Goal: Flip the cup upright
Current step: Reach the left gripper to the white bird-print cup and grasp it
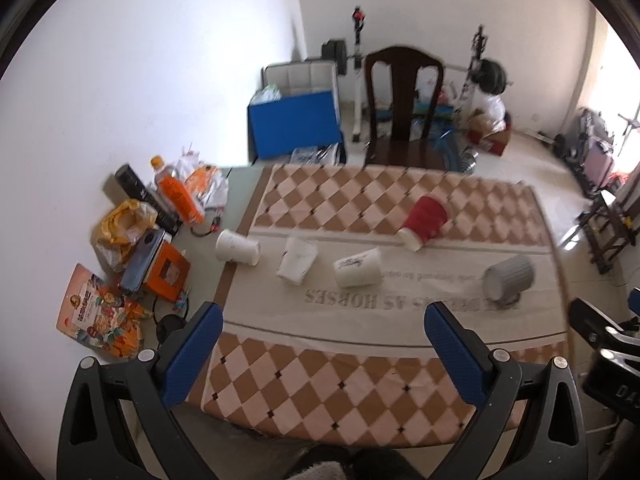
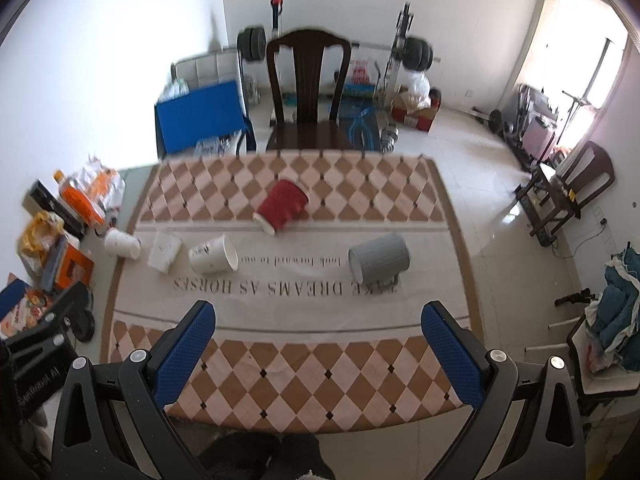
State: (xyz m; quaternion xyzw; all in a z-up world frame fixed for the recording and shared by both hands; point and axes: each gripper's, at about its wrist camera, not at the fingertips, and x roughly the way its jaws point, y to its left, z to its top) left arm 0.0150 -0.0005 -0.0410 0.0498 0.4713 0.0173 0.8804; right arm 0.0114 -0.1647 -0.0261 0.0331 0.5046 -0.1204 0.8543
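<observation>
Several cups lie on their sides on the checkered tablecloth (image 1: 320, 392): a white paper cup (image 1: 238, 247) at the left, a second white cup (image 1: 298, 260), a white printed cup (image 1: 357, 268), a red cup (image 1: 425, 222) farther back, and a grey ribbed mug (image 1: 509, 277) at the right. In the right wrist view they are the white cups (image 2: 123, 243) (image 2: 164, 251) (image 2: 213, 255), the red cup (image 2: 282, 206) and the grey mug (image 2: 378, 258). My left gripper (image 1: 323, 326) and right gripper (image 2: 318, 322) are open, empty, above the table's near edge.
Snack bags, an orange bottle (image 1: 178, 194) and boxes crowd the table's left side by the wall. A dark wooden chair (image 1: 404, 108) stands behind the table. A blue box (image 1: 294, 124) and weight gear sit on the floor beyond.
</observation>
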